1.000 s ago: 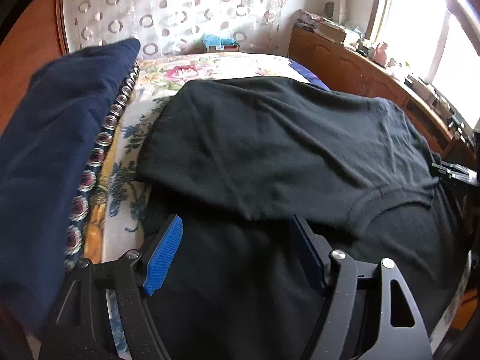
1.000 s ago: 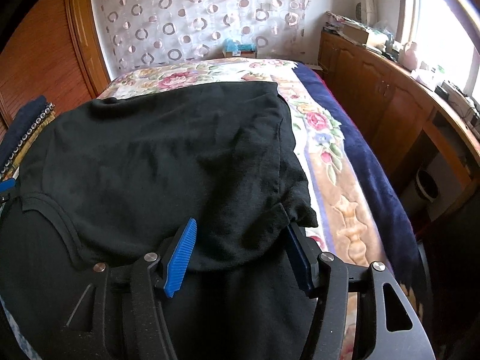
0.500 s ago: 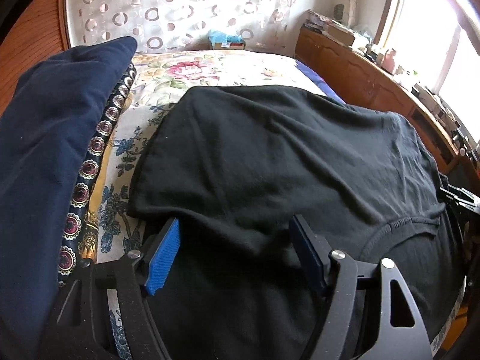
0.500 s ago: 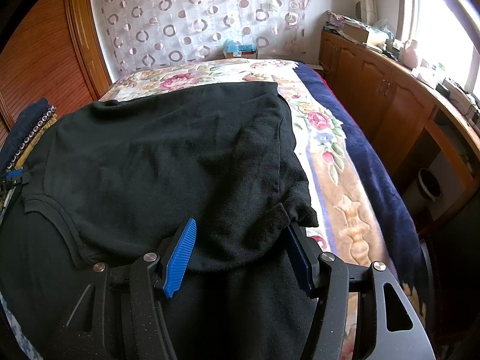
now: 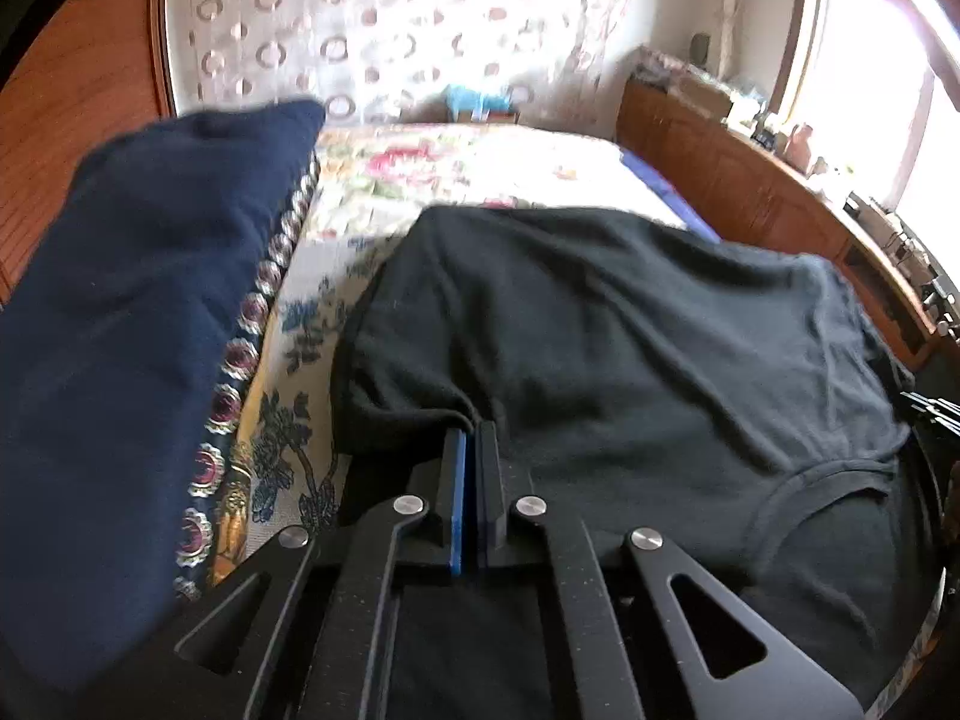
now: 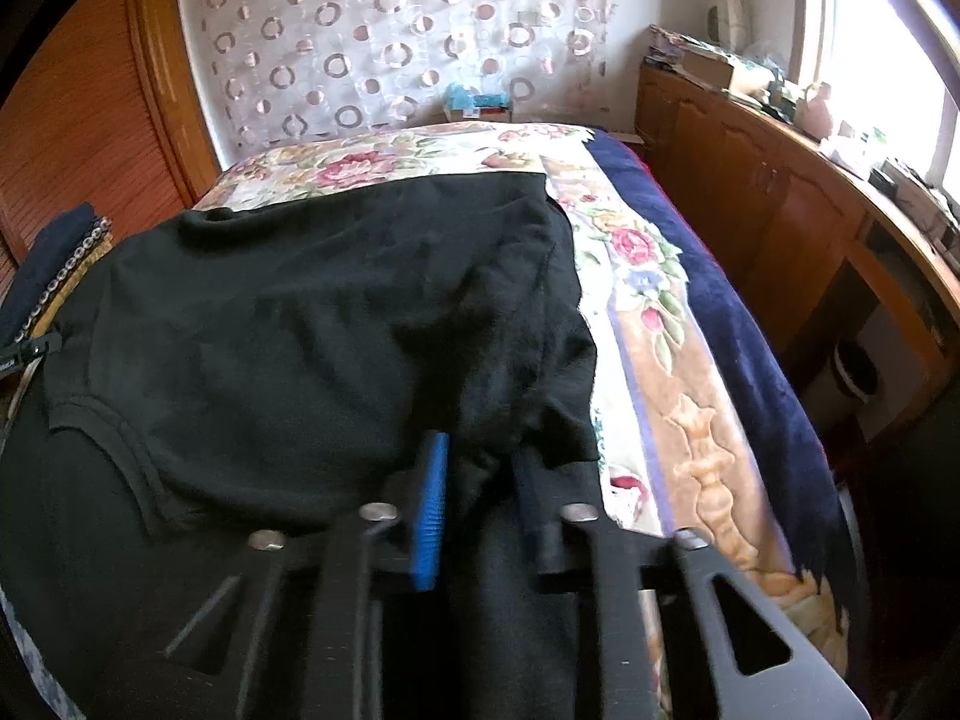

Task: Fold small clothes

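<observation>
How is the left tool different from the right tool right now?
The left tool has its fingers pressed nearly together, pinching a ridge of the black shirt; the right tool shows a clear gap with black cloth bunched between its fingers. The left tool sits at the shirt's left edge beside the navy pillow; the right tool is at the right edge, near the floral blanket. Both have black frames and point up the bed.

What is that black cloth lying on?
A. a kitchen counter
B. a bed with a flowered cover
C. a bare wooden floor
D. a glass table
B: the black cloth is spread over the flowered cover of a bed, whose pattern shows beyond and beside it.
</observation>
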The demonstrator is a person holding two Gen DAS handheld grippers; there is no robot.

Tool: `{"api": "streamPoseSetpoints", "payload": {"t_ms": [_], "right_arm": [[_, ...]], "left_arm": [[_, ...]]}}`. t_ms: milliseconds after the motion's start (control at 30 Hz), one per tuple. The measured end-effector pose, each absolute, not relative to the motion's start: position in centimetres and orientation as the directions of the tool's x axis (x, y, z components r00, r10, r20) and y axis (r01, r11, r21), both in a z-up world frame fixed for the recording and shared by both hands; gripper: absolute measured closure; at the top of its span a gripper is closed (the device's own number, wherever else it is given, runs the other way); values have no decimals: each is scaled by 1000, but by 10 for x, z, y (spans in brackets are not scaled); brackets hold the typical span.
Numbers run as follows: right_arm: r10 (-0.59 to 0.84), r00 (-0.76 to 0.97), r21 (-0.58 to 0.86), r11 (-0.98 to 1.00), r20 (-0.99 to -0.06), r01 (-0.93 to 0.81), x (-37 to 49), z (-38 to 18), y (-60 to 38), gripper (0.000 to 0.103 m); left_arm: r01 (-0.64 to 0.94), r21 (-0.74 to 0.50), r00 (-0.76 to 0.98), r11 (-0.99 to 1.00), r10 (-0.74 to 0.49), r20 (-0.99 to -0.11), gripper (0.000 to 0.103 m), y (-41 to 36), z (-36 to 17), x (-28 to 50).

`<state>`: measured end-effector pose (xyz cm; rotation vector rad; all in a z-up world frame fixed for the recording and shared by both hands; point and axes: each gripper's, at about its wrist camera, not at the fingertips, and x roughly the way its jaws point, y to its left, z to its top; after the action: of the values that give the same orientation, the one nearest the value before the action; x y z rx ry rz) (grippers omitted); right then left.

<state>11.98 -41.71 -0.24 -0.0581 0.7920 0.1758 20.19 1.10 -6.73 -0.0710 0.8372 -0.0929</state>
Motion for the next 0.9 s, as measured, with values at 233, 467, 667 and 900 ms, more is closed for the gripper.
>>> {"api": "streamPoseSetpoints", "payload": {"t_ms": [233, 467, 667, 900], "right_arm": [[176, 740, 18, 976, -649, -217, 108, 22, -416, 95], [201, 808, 14, 973, -554, -232, 82, 55, -426, 95], [210, 833, 17, 972, -511, -234, 61, 63, -431, 95], [235, 839, 28, 967, -490, -255, 26, 57, -444, 95]], "left_arm": [[57, -62, 755, 996, -84, -651, 101, 6, -32, 174], [51, -79, 808, 996, -88, -583, 101, 12, -4, 149], [65, -89, 832, 994, -103, -545, 101, 16, 10, 124], [76, -93, 840, 993, -114, -531, 101, 19, 14, 89]]}}
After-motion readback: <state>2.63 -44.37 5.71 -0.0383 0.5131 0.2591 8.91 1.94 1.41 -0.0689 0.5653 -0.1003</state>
